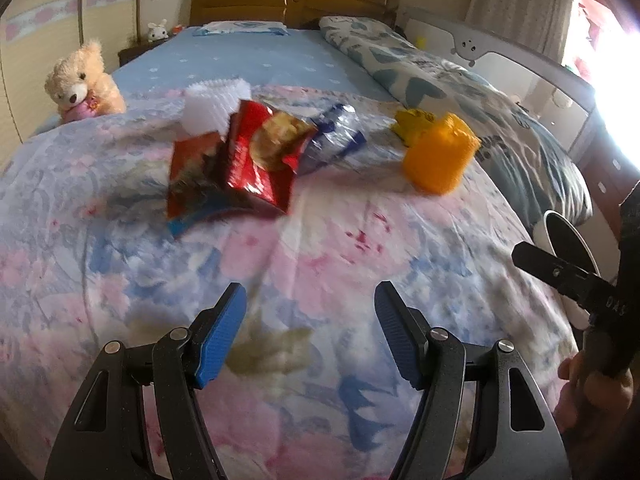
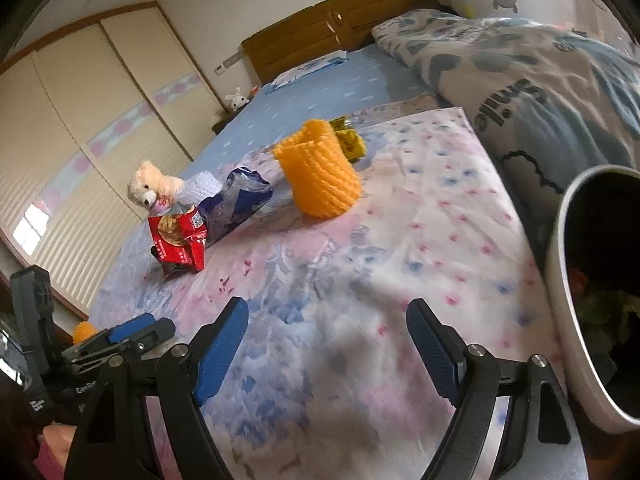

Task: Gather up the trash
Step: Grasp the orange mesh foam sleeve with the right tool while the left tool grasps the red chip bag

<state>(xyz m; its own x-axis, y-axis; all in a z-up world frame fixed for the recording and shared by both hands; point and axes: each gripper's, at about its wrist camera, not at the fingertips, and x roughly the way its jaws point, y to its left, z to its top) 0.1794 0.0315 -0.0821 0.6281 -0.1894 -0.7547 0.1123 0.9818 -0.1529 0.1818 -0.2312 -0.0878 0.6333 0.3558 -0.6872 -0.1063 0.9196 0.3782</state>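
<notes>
Crinkled red snack wrapper [image 1: 256,156] beside ribbed orange foam sleeve [image 1: 440,154].

On quilt [image 1: 320,240]: snack bag [image 1: 260,160] centre-left, foam piece [image 1: 212,104] behind it, crumpled wrapper [image 1: 340,136] to its right. Foam cup [image 1: 440,156] further right, small packets [image 1: 412,124] behind. Teddy bear [image 1: 80,80] at left edge. Bin [image 2: 592,280] at right edge.

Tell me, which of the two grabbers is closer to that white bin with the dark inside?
Right. The right gripper hangs open right beside the bin. The left gripper, also open, sits further off, with the bin beyond the right one.
</notes>
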